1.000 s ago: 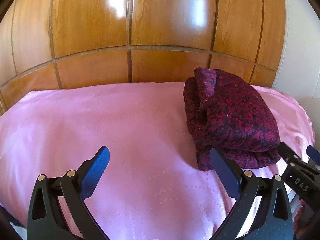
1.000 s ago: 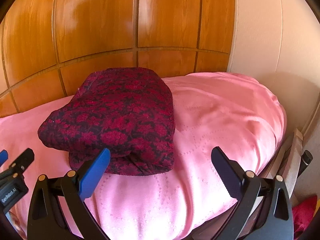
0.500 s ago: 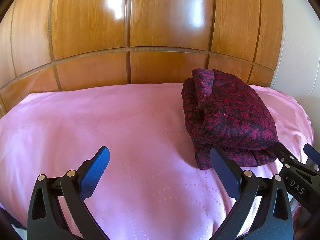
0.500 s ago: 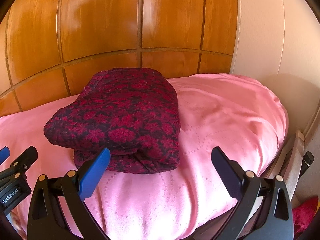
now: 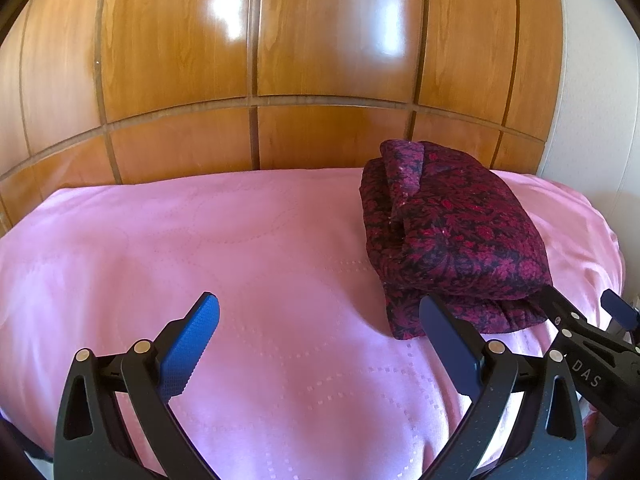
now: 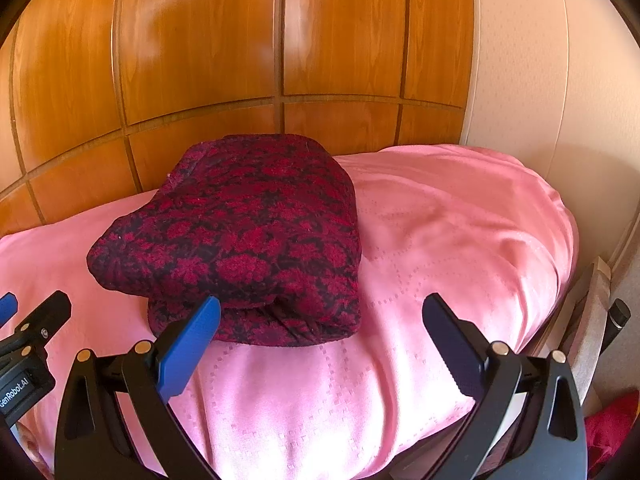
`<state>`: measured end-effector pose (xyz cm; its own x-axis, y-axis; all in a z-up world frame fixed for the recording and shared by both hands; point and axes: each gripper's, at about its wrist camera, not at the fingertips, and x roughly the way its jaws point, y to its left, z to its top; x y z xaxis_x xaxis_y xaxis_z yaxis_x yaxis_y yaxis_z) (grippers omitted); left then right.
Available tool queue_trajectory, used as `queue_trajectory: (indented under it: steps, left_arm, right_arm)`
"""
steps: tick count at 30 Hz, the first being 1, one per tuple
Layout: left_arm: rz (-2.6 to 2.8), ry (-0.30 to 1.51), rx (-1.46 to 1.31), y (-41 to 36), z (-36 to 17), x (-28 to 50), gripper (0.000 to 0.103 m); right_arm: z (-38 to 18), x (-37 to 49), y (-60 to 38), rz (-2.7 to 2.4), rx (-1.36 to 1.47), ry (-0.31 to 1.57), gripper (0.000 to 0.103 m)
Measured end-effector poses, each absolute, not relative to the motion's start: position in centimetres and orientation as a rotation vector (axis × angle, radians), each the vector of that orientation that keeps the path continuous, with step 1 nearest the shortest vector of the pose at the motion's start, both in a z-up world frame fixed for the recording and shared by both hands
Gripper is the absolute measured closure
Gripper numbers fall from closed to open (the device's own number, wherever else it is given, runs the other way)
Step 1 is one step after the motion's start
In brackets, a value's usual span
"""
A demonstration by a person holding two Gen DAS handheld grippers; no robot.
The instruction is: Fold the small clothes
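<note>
clothes [image 6: 248, 236] lie folded on the pink bedspread [image 5: 248, 264] as before, while left gripper [image 5: 320, 344] and right gripper [image 6: 320, 344], wide open and empty, have edged nearer, so folding looks finished.

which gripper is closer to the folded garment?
The right gripper: its left finger overlaps the garment. The left gripper faces mostly bare pink cover.

Bright daylight, glare patches on wooden panels [image 5: 320, 40], fisheye-bent dark corners.

"DAS" on right tongs [image 5: 592, 344]; "GenRobot.AI" on left tongs [image 6: 24, 360].
</note>
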<state>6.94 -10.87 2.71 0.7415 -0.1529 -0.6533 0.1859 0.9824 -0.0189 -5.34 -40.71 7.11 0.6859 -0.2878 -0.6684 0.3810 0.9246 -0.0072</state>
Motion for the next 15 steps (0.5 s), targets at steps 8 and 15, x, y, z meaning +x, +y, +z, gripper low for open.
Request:
queue_trajectory:
  steps: [8,15]
  left_arm:
    - [-0.183,0.714,0.058,-11.2,2.6,6.9,0.004]
    - [-0.196,0.746,0.038,-10.9,2.0,7.9,0.006]
  right_arm:
    - [6.8,-5.1,-40.8,-0.369,0.138,0.725,0.002]
    - [6.2,-4.9,-40.7,-0.363,0.142,0.745,0.002]
